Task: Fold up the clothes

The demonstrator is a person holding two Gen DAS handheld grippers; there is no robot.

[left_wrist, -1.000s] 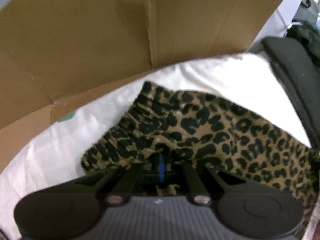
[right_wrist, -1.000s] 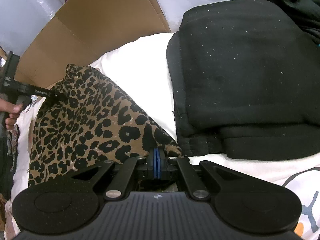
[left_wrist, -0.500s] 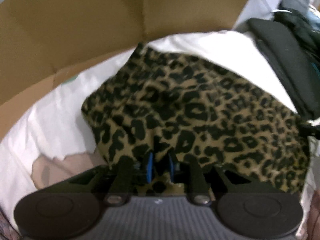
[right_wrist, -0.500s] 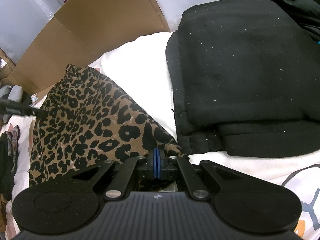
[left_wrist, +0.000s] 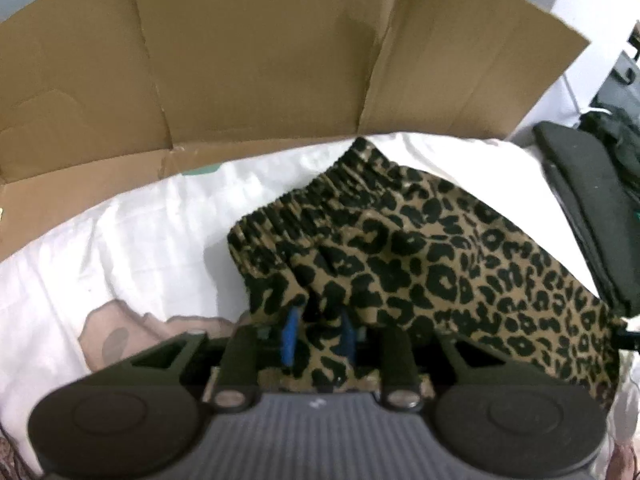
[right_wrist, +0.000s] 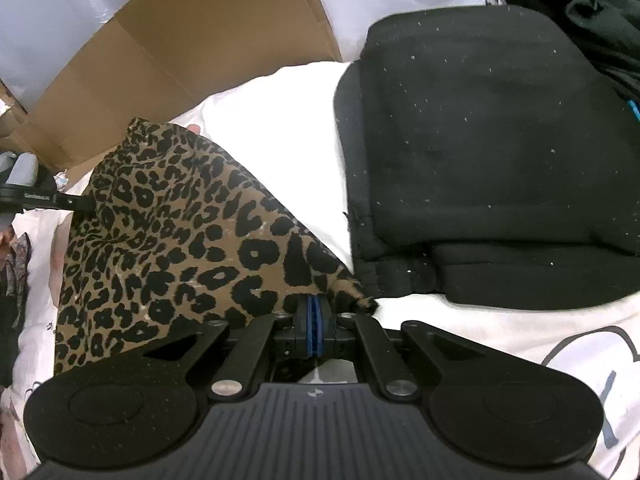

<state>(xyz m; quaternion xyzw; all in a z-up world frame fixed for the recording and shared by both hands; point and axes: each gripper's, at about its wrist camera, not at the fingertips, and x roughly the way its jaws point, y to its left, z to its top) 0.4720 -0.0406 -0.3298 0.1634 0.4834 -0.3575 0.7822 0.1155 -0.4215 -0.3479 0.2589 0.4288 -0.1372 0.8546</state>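
A flattened cardboard sheet (left_wrist: 256,64) stands along the far side of the scene, behind a white printed sheet (left_wrist: 132,236) that covers the working surface. On the right, a folded black garment (right_wrist: 492,152) lies on that sheet, with more dark clothing heaped at the far right beyond it.

The leopard-print garment (left_wrist: 432,264) lies left of the black garment and near it, its gathered elastic waistband toward the far side, just short of the cardboard.

The left tool (left_wrist: 318,338) is at the garment's near left corner. Its jaws are opening, and a fold of the leopard fabric still sits between the blue pads, which stand apart from each other.

The right tool (right_wrist: 313,330) has its jaws together, clamped on the garment's near right corner, just beside the hem of the black garment.
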